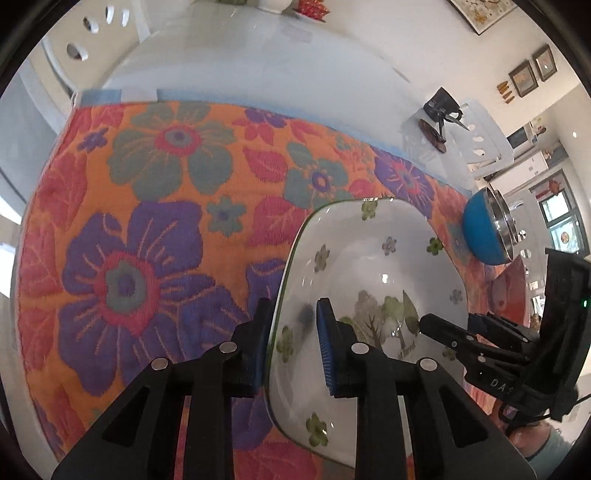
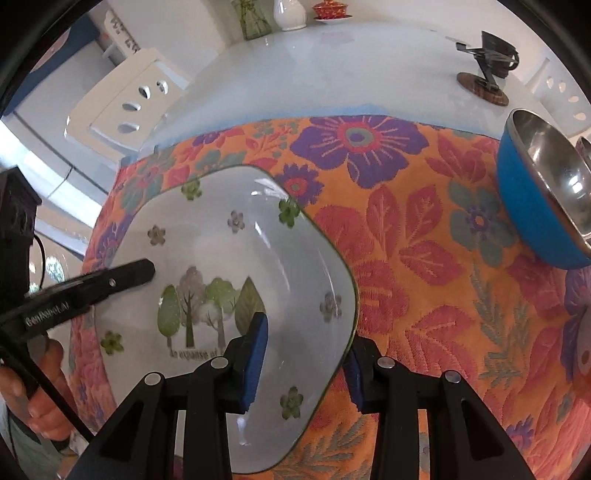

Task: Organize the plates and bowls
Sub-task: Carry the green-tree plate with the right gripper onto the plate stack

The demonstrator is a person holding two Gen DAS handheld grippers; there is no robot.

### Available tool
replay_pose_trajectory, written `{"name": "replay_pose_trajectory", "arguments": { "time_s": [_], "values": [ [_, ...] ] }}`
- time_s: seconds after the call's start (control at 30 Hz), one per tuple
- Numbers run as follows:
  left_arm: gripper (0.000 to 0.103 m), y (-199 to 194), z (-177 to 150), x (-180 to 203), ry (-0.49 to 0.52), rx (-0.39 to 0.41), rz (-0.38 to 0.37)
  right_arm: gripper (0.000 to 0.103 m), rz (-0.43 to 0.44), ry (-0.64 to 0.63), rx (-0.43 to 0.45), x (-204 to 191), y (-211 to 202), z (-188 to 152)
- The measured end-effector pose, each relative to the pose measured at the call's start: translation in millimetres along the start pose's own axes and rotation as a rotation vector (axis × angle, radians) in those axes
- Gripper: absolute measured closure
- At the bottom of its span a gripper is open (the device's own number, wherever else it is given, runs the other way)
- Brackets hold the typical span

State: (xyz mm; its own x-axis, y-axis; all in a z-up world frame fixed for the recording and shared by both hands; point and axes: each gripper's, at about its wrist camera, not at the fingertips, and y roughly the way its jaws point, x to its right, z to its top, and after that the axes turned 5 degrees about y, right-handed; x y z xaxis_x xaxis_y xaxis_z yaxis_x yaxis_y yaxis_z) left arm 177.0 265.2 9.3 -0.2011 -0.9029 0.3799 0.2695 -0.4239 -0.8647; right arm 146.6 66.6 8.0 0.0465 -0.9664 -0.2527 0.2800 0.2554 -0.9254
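A white square deep plate (image 1: 369, 266) (image 2: 229, 251) with printed trees and small flowers lies on the floral cloth, and both grippers hold it by opposite rims. My left gripper (image 1: 293, 343) is shut on its left rim, one pad outside and one on the inner wall. On the right rim, my right gripper (image 2: 304, 363) is shut the same way, its blue pads either side of the edge. Each view shows one of the other gripper's fingers (image 1: 428, 323) (image 2: 140, 271) over the plate. A blue bowl (image 1: 480, 229) (image 2: 532, 214) with a steel inside stands to the right.
The orange floral cloth (image 2: 424, 258) covers the near part of a white table (image 2: 332, 66). A red dish (image 1: 509, 295) sits by the blue bowl. A black stand on a wooden base (image 2: 487, 74) is at the back right. White chairs (image 2: 125, 107) flank the table, and a white vase (image 2: 290, 14) stands far back.
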Motion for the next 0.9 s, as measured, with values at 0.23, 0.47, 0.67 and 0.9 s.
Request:
{"name": "replay_pose_trajectory", "arguments": {
  "time_s": [0.23, 0.47, 0.67, 0.9],
  "values": [
    [0.080, -8, -13, 8, 0.028, 0.014, 0.045, 0.068, -0.033, -0.032, 0.020, -10, -5, -12],
    [0.081, -51, -23, 26, 0.054, 0.102, 0.031, 0.068, -0.024, -0.021, 0.059, -19, -35, -16],
    [0.081, -103, -40, 44, 0.068, 0.210, 0.043, 0.068, -0.013, -0.054, 0.145, -36, -84, -31],
    [0.081, -170, -86, 58, 0.072, 0.339, 0.053, 0.068, 0.043, -0.137, 0.249, -63, -144, -63]
  ]
}}
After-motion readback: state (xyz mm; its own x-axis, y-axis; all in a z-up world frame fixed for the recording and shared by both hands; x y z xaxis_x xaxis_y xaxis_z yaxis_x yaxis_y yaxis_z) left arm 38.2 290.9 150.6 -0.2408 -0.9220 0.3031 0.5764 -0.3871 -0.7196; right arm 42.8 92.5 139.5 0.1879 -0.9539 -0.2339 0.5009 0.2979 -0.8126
